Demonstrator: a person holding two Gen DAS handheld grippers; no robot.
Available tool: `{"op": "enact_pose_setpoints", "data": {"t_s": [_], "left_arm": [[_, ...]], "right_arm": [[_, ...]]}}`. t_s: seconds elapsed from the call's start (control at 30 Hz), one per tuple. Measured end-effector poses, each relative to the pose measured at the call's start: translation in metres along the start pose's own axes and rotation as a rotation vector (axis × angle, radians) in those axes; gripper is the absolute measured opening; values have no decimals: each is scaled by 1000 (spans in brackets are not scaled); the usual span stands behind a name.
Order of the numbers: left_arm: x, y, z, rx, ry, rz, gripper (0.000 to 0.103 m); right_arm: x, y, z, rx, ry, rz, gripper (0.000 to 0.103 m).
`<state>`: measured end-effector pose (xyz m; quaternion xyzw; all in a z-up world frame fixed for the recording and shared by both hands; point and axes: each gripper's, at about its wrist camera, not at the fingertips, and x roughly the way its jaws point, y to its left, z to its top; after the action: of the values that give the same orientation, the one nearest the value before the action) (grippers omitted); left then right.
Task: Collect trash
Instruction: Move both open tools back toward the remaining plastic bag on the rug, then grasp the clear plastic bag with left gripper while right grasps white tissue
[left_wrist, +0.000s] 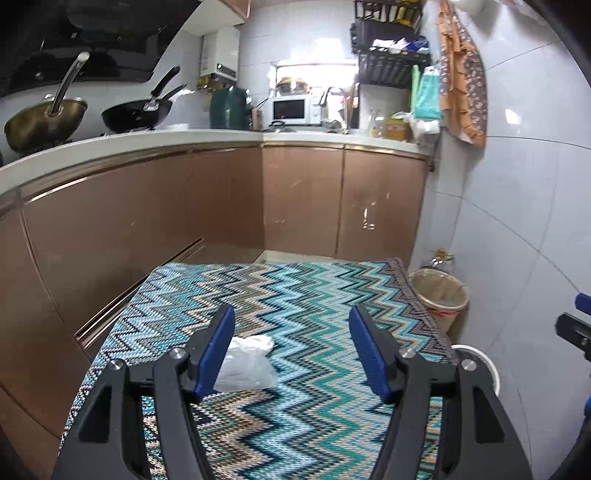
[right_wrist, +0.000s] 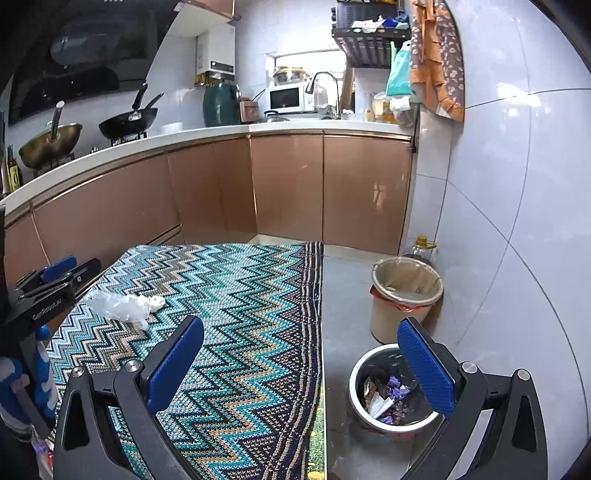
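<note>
L gripper (left_wrist: 291, 350) tilted down, jaws apart, nr plastic bag (left_wrist: 245, 365).

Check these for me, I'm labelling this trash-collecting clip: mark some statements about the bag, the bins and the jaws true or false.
1. A crumpled clear plastic bag lies on the zigzag-patterned cloth. True.
2. The right gripper holds the bag. False: its jaws stand wide open and empty, over the floor beside the cloth.
3. The metal bin below the right gripper already has trash in it. True.
4. The beige bin by the wall has a lid on. False: it is open, lined with a bag.
5. The left gripper is clamped shut on the bag. False: its jaws are open, with the bag beside one finger.
</note>
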<state>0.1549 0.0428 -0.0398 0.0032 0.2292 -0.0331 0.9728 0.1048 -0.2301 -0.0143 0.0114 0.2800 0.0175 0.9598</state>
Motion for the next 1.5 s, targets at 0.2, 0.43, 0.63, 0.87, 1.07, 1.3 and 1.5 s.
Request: {"op": "enact_pose_setpoints", "data": {"t_s": [0.2, 0.43, 0.63, 0.87, 1.07, 1.3, 1.5], "left_arm": [[38, 23, -14, -3, 67, 62, 62], [79, 50, -52, -71, 186, 44, 62], [97, 58, -70, -87, 227, -39, 62], [112, 83, -78, -201, 238, -131, 45], [114, 89, -73, -233, 209, -217, 41], [118, 110, -71, -331, 180, -220, 2], [104, 129, -67, -337, 100, -96, 2]], "right_arm": [[20, 5, -3, -6, 39, 3, 103], [50, 17, -8, -16, 97, 36, 103], [90, 47, -8, -73, 159, 103, 103], [138, 90, -5, -145, 223, 209, 103], [174, 121, -2, -185, 263, 284, 103], [205, 151, -4, -220, 306, 334, 102], [234, 187, -2, -249, 349, 443, 87]]}}
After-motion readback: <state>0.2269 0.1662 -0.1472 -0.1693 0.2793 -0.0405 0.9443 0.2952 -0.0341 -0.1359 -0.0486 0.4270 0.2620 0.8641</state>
